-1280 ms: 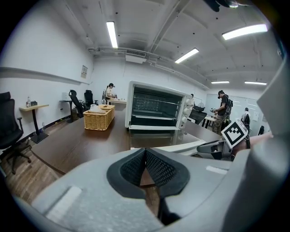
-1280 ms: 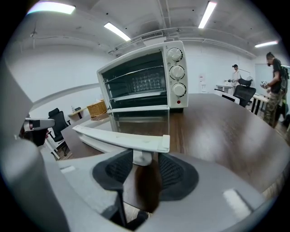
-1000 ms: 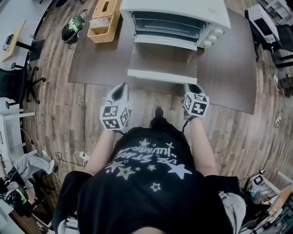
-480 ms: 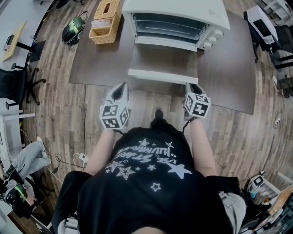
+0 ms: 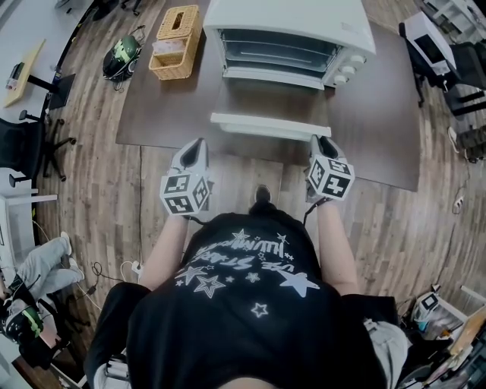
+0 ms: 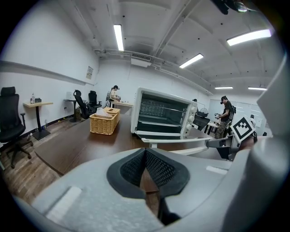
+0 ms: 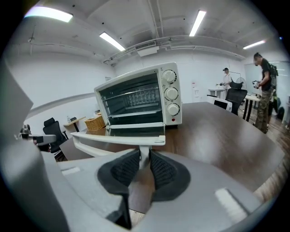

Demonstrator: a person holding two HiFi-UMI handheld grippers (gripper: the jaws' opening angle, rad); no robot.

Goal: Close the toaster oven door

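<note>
Now right tongs (image 7: pixel 144 159), just closing, tight on door handle (image 7: pixel 113 138) near table (image 7: pixel 217 131) edge; left tongs (image 6: pixel 145 153) pressed together

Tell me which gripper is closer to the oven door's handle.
Right. The right gripper grips the handle at its right-end post, jaws just closed on it; the left gripper hangs short of its left end, touching nothing.

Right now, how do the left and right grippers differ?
The right gripper has jaws that have just been closing and now clamp the handle by its right post; the left gripper holds nothing in its jaws. The right gripper sits at the handle; the left gripper hangs clear of it. Both point toward the oven.
</note>
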